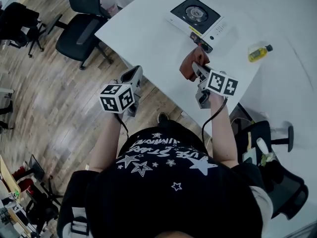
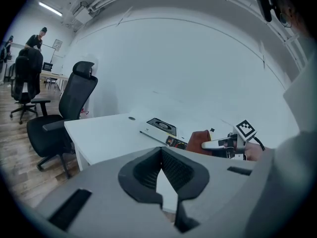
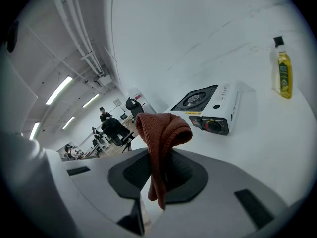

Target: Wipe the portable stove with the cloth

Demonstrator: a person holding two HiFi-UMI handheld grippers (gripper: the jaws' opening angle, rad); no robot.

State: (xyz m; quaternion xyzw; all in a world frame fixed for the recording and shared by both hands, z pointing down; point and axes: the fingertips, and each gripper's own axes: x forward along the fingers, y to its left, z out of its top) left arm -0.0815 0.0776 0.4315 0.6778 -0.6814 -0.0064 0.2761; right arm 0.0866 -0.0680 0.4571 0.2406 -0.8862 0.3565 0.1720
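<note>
One cloth (image 3: 162,129) in the right gripper (image 3: 156,181)

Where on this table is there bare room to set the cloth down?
The widest patch is the table left of the stove, out to its edge. It is also bare between the stove and the bottle, and right of the bottle. It is crowded only in front of the stove, where the right gripper holds the cloth.

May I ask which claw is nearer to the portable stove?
Right: the right claw holds the cloth just in front of the stove; the left claw sits back off the table edge.
</note>
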